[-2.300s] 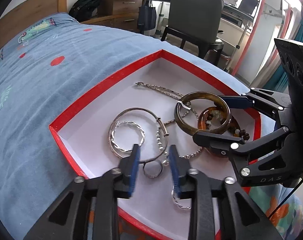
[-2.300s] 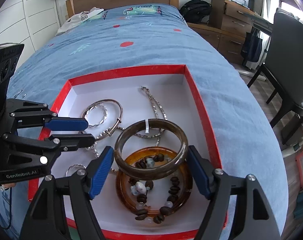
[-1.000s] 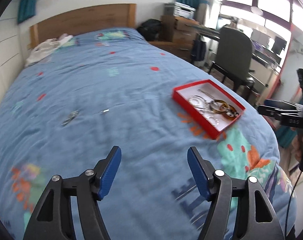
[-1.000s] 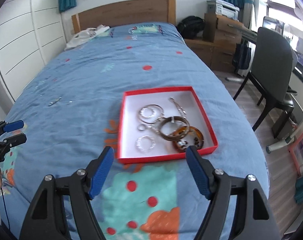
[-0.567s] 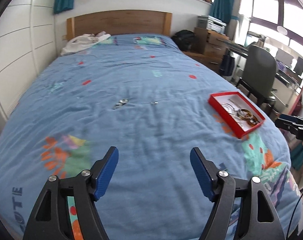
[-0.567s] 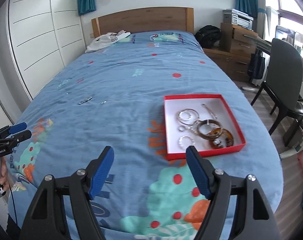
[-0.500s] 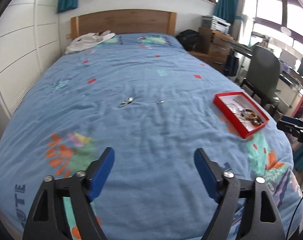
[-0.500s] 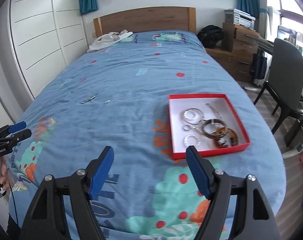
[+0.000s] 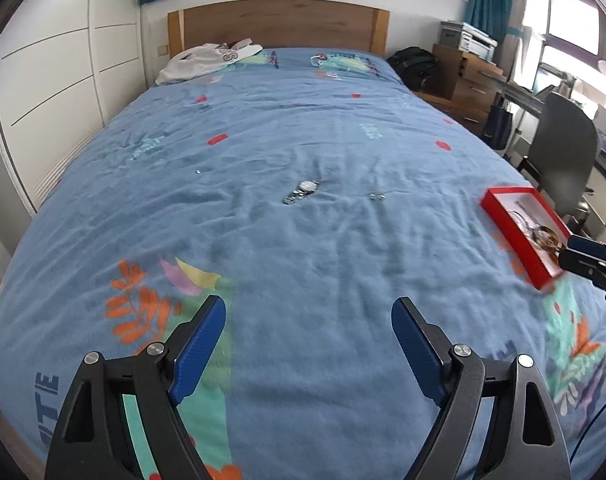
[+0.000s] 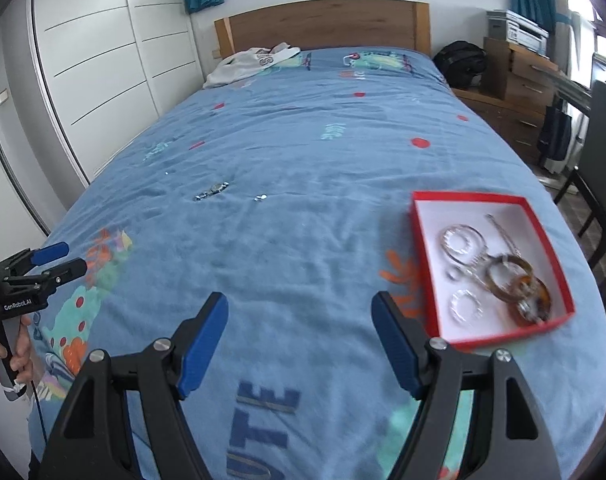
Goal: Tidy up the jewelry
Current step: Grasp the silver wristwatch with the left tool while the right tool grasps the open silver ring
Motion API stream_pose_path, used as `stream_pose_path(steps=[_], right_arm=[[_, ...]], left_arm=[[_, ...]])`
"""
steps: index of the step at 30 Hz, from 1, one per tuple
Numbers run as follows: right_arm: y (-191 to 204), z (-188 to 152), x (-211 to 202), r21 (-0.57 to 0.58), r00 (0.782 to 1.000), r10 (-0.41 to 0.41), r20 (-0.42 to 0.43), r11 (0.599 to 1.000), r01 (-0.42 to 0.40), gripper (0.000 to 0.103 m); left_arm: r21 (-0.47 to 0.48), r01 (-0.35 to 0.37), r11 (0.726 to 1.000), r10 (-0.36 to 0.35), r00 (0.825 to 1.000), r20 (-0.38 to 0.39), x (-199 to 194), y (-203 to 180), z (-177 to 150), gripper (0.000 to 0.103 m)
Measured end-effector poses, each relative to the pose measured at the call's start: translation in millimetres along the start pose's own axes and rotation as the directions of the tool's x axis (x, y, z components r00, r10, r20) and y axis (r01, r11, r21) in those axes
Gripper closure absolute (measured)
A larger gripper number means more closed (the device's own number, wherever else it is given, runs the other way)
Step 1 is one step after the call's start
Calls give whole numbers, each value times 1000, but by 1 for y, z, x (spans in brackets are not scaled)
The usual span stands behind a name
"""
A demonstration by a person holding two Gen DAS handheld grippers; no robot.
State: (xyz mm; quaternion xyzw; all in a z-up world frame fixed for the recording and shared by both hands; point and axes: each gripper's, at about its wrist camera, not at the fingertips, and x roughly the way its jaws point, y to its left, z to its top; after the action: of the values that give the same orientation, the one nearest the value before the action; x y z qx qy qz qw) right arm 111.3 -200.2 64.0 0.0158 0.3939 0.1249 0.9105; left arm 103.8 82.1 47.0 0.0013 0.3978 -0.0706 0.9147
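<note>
Left gripper: jaws standing wide after just opening, nothing between them.
Right gripper: gaping wide, empty.
Red box: lying right, holding bangles.
Watch: lying mid-bed, small piece beside it.
Bedspread: lying unobstructed.

A wide bed with a wooden headboard carries everything, covered by a blue printed bedspread. A pale garment lies crumpled at the head end. Near the middle lie a silver watch and, just beside it, a small silver piece. A red box with a white inside sits by the right edge, holding bangles and chains
</note>
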Motion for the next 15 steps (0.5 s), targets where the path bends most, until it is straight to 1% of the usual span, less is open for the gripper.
stream_pose_path(steps=[5,15], right_arm=[[16,15,39,-45,999,23,-39,999,-25,30],[31,41,112,-62,994,69,-84,995,-75,30]], left_arm=[[-3,-18,1000,18,1000,-21,29,5,16,19],[7,-16,1000,16,998,-54,89,15,48,19]])
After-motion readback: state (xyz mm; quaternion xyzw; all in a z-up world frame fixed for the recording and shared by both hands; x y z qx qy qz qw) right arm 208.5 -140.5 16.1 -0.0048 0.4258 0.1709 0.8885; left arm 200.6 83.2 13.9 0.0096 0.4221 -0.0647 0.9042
